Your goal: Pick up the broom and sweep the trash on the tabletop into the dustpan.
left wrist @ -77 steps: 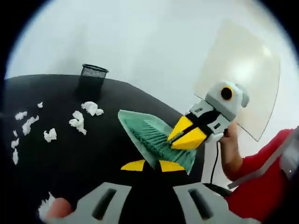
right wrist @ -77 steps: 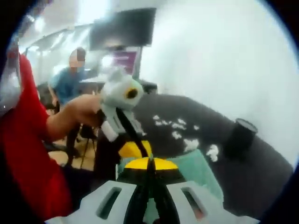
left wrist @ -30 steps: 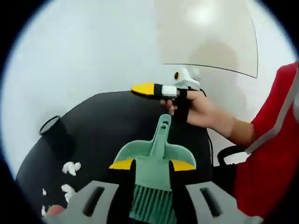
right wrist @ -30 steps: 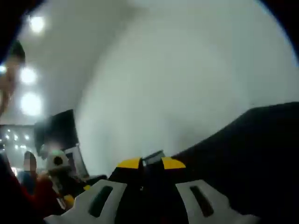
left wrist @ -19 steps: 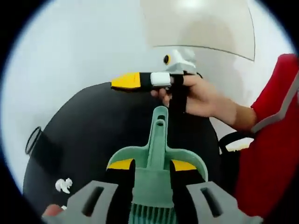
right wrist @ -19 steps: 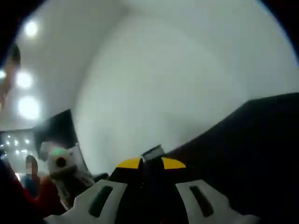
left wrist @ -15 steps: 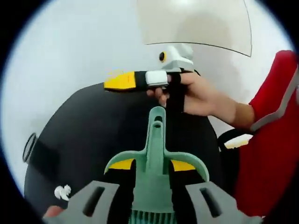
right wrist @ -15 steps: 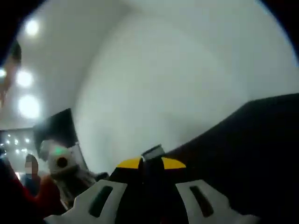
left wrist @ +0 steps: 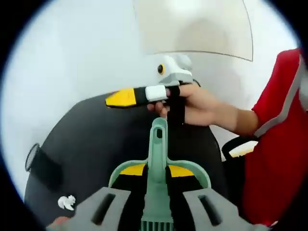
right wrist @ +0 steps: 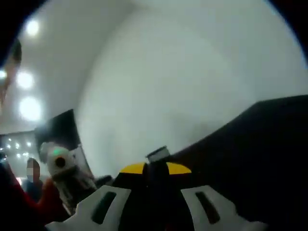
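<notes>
**Broom in the left claw, handle pointing straight at the right one**

Going big to small. The round black counter (left wrist: 91,139) takes up the lower left and middle of the left gripper view, and it's the dark slab on the right side of the right gripper view too. Behind it is plain white wall with a pale translucent panel (left wrist: 192,26) at top centre.

The left claw (left wrist: 156,173) is clamped on the mint-green plastic hand broom (left wrist: 157,166). The yellow pads press in on either side of the neck, the bristles are just peeking out at the bottom edge, and the long handle runs straight up the middle of the frame, away from the camera. I can't pick out a separate dustpan here.

The right claw (left wrist: 120,97) comes in from the right in a person's hand (left wrist: 197,103), red sleeve behind it, yellow tip pointing left, sitting just past the end of the broom handle and crossing it at roughly a right angle. In its own view the right claw (right wrist: 155,169) looks closed with nothing in it.

My guess is that's the bit that matters: the handle's long axis points at the right claw, so it's the nearer one for a handoff.

Smallest: a black mesh cup (left wrist: 41,166) at the left edge and one scrap of white crumpled paper (left wrist: 66,202) at lower left.
</notes>
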Demonstrator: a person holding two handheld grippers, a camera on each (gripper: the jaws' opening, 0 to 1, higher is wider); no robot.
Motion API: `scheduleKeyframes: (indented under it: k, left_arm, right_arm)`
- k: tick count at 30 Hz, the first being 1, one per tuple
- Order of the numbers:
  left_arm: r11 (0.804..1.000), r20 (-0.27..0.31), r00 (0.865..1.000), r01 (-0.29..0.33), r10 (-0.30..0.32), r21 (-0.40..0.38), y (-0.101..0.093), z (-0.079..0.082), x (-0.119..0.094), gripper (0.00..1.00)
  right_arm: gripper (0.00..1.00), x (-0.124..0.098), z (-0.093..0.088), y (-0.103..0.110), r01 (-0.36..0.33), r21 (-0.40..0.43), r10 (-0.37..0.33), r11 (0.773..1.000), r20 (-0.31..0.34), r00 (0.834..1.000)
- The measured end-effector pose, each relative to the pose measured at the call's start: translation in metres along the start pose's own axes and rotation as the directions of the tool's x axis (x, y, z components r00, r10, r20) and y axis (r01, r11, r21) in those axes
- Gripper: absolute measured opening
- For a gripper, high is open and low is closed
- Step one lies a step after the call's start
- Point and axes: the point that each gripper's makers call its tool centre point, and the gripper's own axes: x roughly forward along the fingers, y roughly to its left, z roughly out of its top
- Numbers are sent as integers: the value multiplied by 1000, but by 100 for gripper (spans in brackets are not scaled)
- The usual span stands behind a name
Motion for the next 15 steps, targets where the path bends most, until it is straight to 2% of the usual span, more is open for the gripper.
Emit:
scheduleKeyframes:
  k: [4, 9, 10, 12, 15]
  left_arm:
    - [999, 80, 995, -53, 54, -9, 5, 13, -26, 14]
    - [986, 166, 972, -165, 169, -33, 15, 20, -74, 14]
    - [981, 182, 964, -186, 193, -54, 17, 20, -84, 14]
    - [963, 212, 940, -252, 266, -93, 25, 15, -107, 14]
    - [939, 258, 906, -301, 335, -165, 30, 6, -131, 14]
  right_arm:
    - [17, -1, 0, 0, -4, 9, 3, 1000, 3, 1000]
    - [17, -2, 0, 1, -11, 16, 11, 1000, 0, 1000]
    - [17, -2, 0, -1, -10, 19, 10, 1000, 1, 1000]
    - [17, -2, 2, -2, -12, 24, 12, 1000, 5, 1000]
    - [17, -2, 1, -1, -14, 25, 14, 1000, 4, 1000]
